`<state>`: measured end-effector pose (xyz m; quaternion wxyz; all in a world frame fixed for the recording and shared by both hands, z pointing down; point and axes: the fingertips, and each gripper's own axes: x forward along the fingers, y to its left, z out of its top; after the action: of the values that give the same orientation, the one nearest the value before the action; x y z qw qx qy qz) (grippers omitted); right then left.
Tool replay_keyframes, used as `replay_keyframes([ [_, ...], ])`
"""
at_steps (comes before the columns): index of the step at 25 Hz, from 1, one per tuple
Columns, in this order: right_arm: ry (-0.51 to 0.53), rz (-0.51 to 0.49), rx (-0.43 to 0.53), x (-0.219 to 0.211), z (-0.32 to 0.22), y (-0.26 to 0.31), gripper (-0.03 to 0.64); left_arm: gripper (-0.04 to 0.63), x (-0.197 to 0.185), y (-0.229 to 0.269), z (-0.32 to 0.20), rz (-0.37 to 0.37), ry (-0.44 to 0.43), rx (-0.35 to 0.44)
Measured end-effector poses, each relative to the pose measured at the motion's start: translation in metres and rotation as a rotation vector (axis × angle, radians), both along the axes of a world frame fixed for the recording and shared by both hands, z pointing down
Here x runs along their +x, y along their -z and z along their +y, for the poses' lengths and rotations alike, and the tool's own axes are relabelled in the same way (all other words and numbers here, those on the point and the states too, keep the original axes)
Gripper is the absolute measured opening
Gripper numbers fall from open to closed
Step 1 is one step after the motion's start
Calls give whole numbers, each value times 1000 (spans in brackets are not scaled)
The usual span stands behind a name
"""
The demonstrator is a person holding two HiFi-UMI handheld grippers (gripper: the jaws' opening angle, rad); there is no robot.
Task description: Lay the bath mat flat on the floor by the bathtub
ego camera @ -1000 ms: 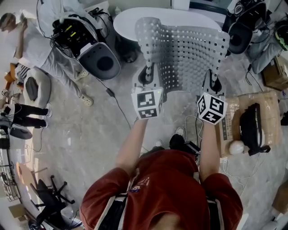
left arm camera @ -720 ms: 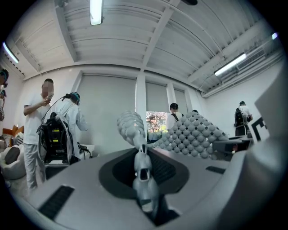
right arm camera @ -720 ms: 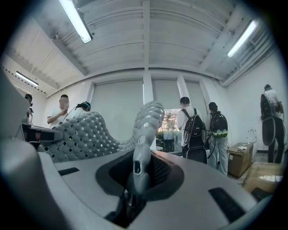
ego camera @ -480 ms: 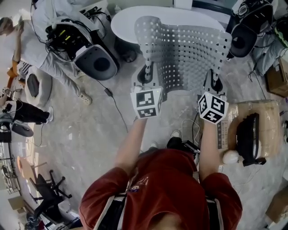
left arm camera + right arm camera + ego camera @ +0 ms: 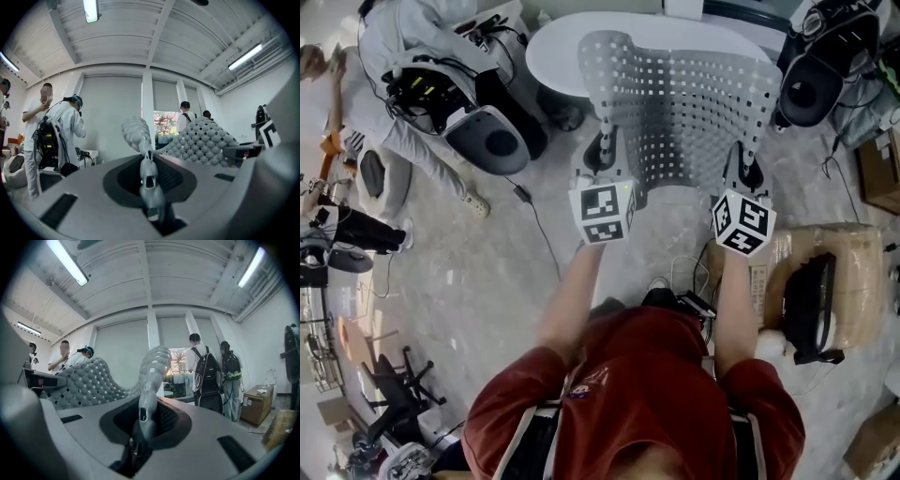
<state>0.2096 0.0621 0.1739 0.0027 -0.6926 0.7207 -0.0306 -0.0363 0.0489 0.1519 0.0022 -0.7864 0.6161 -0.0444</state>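
ok so the bath mat (image 5: 684, 103) isn't down on the floor (image 5: 487, 272) yet. It's up in the air, spread out between the two grippers. It's a pale grey rubbery thing full of little square holes, with rows of bumps on the side the gripper views see. It humps up between the two grips, and in the head view its far edge overlaps the white bathtub (image 5: 572, 42).

The left gripper (image 5: 605, 150) has its jaws squeezed almost together on the mat's near left corner. Its own view shows the thin edge pinched right in the slot between them, with the rest curling up and off to the right.

Same deal with the right gripper (image 5: 744, 161): jaws nearly closed and clamped on the near right corner, with the mat rising out of them and sweeping away to the left.

Both grippers point level, side by side and well apart, each with its marker cube (image 5: 602, 214) turned up toward the head camera.

The person holding them wears a red shirt (image 5: 647, 375) and stands on the marbled floor, with a black cable (image 5: 539, 220) trailing across it to the left. Off to the right there's a cardboard box (image 5: 853, 272) with a black bag (image 5: 811, 305) lying on it. Far left, a person in white (image 5: 394, 37) bends over next to a black pack of gear (image 5: 427, 84)
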Motion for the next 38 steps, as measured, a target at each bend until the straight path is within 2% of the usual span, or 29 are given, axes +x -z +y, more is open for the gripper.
replay_keyframes([
  [6, 18, -4, -11, 17, -22, -3, 54, 66, 15, 0, -17, -3, 23, 0],
  [13, 20, 17, -26, 11, -40, -11, 54, 66, 14, -13, -39, -1, 17, -22],
  [26, -5, 32, -89, -11, -96, -40, 54, 66, -9, -47, -99, 19, -4, -81],
  [38, 11, 18, -200, -28, -113, -102, 54, 66, -34, -105, -110, 11, 27, -187],
])
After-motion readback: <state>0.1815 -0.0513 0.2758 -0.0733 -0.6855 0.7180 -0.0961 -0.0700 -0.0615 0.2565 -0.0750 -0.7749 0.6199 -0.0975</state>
